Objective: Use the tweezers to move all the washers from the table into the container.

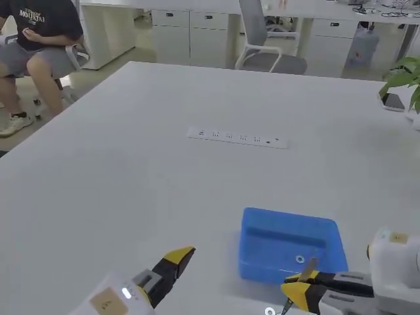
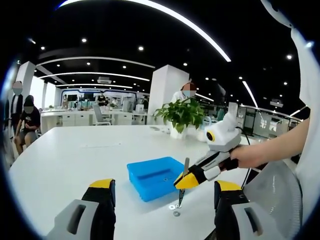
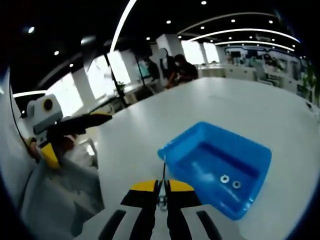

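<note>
White worktop (image 1: 131, 170): wide and bare across the left and middle. Far edge lies well beyond a flat power strip (image 1: 237, 138), with a potted plant (image 1: 403, 75) at the far right edge. Toward the near right, blue container (image 1: 275, 220), with open room on its left and far sides; holds two washers (image 3: 225, 178) close together on its floor. Low at the near left, left hand-held gripper (image 2: 165, 186), well apart from the container, jaws spread wide with nothing between them. Just near of the container's near wall, right hand-held gripper (image 3: 162, 189), jaws pressed together, pinching the tweezers (image 3: 163, 172), tips pointing down at the worktop; cannot tell whether touching. By those tips, loose washers (image 2: 172, 206) flat on the worktop, just near of the container.
</note>
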A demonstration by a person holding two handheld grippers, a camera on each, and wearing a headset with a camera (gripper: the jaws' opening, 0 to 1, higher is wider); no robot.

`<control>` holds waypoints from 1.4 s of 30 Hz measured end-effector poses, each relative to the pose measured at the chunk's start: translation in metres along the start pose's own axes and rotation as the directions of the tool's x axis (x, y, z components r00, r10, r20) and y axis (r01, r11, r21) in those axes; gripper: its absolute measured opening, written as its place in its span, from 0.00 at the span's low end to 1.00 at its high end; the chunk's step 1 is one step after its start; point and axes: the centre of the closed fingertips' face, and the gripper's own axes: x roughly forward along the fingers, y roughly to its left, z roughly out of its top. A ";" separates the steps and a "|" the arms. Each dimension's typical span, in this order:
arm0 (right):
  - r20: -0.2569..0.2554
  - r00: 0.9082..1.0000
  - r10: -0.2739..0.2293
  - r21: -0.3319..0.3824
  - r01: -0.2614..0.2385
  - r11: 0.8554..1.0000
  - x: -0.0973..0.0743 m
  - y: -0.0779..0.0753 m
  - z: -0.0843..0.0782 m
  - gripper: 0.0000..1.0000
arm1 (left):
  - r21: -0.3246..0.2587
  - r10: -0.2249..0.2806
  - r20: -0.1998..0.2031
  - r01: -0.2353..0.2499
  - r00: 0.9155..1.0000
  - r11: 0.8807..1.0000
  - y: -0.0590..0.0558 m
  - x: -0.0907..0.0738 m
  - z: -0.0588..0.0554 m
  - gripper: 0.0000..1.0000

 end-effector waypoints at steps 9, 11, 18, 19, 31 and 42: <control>-0.013 1.000 0.004 -0.012 -0.004 1.000 0.003 0.003 -0.006 0.04 | 0.005 0.001 -0.008 -0.001 1.000 1.000 0.001 0.000 -0.002 0.82; -0.010 1.000 0.001 -0.029 -0.002 1.000 0.003 0.004 -0.005 0.04 | 0.005 0.002 -0.008 -0.002 1.000 1.000 0.001 0.000 -0.002 0.82; -0.035 0.999 0.012 -0.180 -0.018 0.984 0.004 0.016 -0.007 0.04 | 0.008 0.000 -0.013 0.000 1.000 1.000 0.000 0.000 -0.002 0.82; -0.044 0.999 0.022 -0.227 -0.031 0.973 0.005 0.021 -0.008 0.04 | 0.009 0.001 -0.014 -0.001 1.000 1.000 0.000 0.000 -0.002 0.82; -0.091 0.996 -0.003 -0.346 -0.029 0.938 0.011 0.030 -0.015 0.03 | 0.017 -0.003 -0.025 0.003 1.000 1.000 0.000 0.001 -0.006 0.81; 0.057 0.995 -0.078 -0.030 0.080 0.996 -0.008 0.017 -0.001 0.03 | 0.006 -0.007 -0.010 0.007 1.000 1.000 0.000 0.000 -0.003 0.81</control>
